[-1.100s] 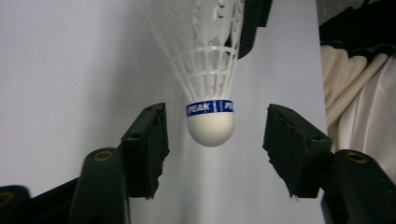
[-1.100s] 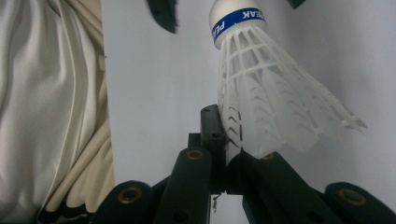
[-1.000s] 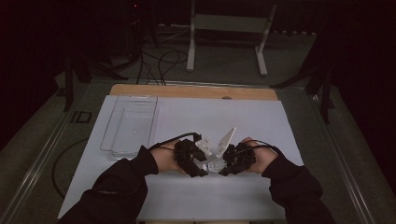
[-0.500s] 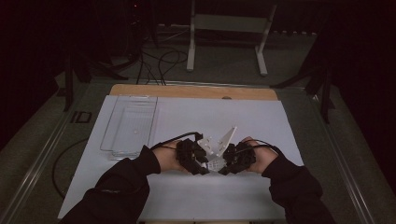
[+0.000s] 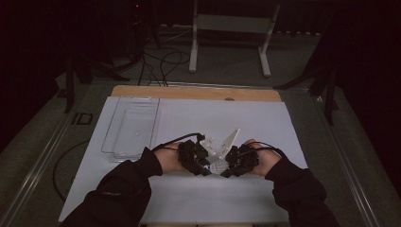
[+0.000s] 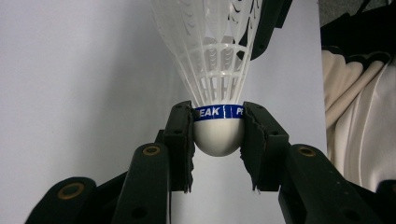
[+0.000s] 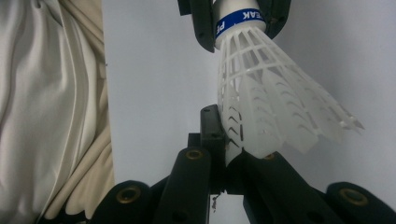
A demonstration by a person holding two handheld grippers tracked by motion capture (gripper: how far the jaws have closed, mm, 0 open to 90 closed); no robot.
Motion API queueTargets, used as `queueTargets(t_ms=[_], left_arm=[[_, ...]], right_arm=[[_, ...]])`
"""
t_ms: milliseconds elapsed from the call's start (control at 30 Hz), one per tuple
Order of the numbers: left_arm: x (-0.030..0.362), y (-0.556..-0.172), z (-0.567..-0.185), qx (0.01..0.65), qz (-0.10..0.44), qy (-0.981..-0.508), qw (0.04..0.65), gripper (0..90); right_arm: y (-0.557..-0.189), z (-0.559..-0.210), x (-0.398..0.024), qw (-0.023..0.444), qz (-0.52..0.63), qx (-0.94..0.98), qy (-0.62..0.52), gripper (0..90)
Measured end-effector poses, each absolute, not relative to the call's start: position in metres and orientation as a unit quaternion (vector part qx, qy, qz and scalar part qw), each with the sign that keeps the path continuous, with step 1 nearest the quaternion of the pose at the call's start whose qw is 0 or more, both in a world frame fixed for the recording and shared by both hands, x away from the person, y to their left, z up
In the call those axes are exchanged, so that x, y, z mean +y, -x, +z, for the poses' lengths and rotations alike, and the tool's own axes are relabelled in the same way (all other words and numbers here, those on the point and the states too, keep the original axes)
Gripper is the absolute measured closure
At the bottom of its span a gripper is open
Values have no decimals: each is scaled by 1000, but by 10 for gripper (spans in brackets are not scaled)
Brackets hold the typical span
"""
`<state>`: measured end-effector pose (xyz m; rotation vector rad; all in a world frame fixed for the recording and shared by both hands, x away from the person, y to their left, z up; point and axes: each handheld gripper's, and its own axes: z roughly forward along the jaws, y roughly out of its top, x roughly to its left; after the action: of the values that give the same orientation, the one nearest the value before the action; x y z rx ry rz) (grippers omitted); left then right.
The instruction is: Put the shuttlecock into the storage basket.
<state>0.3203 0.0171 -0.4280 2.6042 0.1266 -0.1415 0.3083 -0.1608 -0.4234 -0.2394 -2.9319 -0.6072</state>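
A white plastic shuttlecock (image 5: 217, 166) with a blue band round its cork hangs between my two grippers, just above the white sheet. My left gripper (image 5: 204, 165) is shut on the cork (image 6: 218, 137), with the skirt pointing away from it. From the opposite side, my right gripper (image 5: 229, 169) is shut on the rim of the skirt (image 7: 261, 112), one jaw inside it and one outside. In the right gripper view the left gripper (image 7: 236, 16) shows at the top, clamped on the cork. A hand with a dark sleeve holds each gripper.
A clear plastic tray (image 5: 124, 151) lies on the white sheet (image 5: 189, 198), to the back left of the hands. A wooden strip (image 5: 198, 92) runs along the table's far edge. Pale cloth (image 6: 359, 116) (image 7: 51, 107) lies at the near side.
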Motion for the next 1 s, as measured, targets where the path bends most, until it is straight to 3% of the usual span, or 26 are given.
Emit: queueTargets(t_ms=[67, 233, 333, 567, 633, 767, 1000], left_arm=[[18, -322, -427, 50, -56, -963, 259, 660], [22, -325, -426, 64, -58, -963, 257, 660], [26, -326, -426, 68, -52, -965, 249, 659], [34, -325, -427, 69, -52, -967, 242, 660], [37, -326, -426, 73, -51, -966, 242, 659], [44, -328, -426, 81, -48, -965, 244, 659], [54, -331, -423, 104, -44, -963, 244, 659]], right_arm=[[-308, -424, -161, 68, -204, -973, 82, 879], [-306, -430, -159, 52, -193, -976, 81, 642], [-308, -435, -161, 51, -190, -976, 98, 545], [-313, -440, -167, 46, -204, -968, 140, 384], [-314, -442, -169, 44, -212, -965, 151, 263], [-316, -448, -174, 28, -222, -959, 175, 125], [-316, -456, -186, 25, -245, -950, 189, 94]])
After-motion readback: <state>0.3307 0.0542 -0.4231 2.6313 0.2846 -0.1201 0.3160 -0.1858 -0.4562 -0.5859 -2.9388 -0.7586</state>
